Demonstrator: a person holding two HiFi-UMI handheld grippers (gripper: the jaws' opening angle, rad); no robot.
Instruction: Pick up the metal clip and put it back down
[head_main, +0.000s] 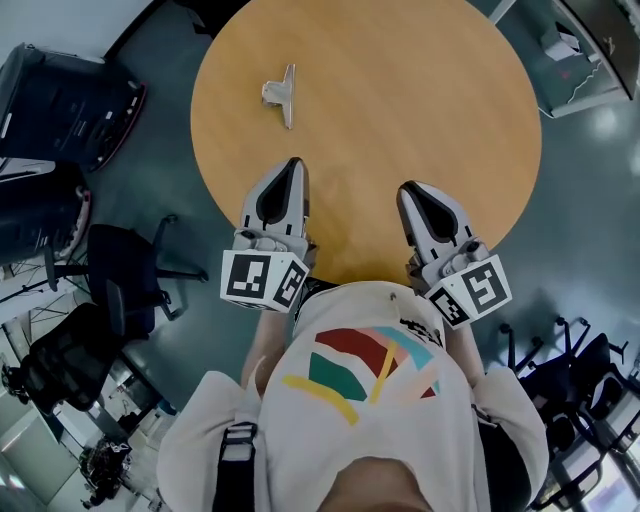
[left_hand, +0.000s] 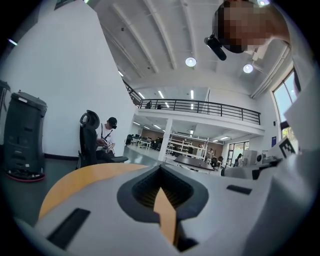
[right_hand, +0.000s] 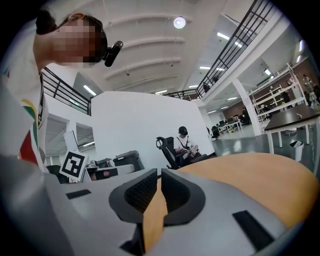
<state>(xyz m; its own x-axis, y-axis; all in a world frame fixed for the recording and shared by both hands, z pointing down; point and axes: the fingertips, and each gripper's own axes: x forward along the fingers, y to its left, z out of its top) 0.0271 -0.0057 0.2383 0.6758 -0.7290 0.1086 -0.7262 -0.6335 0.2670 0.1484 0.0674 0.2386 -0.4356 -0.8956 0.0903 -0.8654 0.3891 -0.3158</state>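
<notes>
Clip location: small silver metal spring clip (head_main: 281, 93) lay flat on the far-left part of the round wooden worktop (head_main: 400, 100), well apart from both grippers. Left gripper (head_main: 292, 165) and right gripper (head_main: 410, 190) were over the near edge, jaws pressed together, nothing between them. Clip likely light, rigid and slick. Best pinched across its folded body or long flat handle.
</notes>
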